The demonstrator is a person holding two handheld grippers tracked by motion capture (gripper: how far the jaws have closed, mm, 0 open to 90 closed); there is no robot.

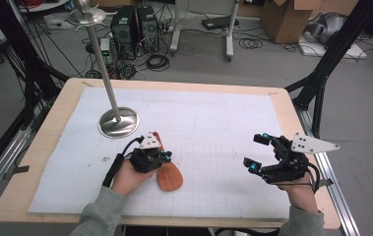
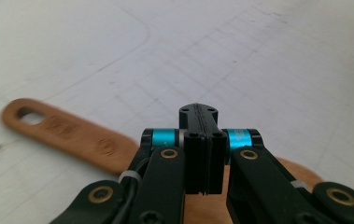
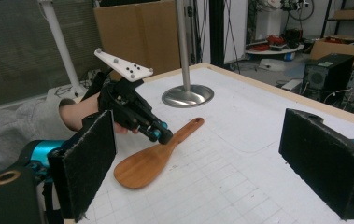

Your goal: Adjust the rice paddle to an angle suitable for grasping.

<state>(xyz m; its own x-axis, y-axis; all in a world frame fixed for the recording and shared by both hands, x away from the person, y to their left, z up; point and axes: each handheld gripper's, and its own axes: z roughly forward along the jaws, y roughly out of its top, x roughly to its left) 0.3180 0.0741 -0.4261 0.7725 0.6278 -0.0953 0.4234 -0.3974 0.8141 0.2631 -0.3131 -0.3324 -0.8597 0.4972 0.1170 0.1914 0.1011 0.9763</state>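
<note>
1. The wooden spatula (image 1: 168,173) lies flat on the white gridded mat (image 1: 208,128), left of the middle and toward the near edge, its handle pointing far and its broad blade near.
2. The left gripper (image 1: 167,156) hangs just over the spatula's neck; its jaws are pressed together with nothing between them. In the left gripper view the handle with its hanging hole runs off to the left beneath them.
3. The right gripper (image 1: 256,152) is held above the mat's right side, well apart from the spatula, jaws spread wide and empty.
4. A metal stand (image 1: 118,122) with a round base rests on the mat, far of the spatula.
</note>
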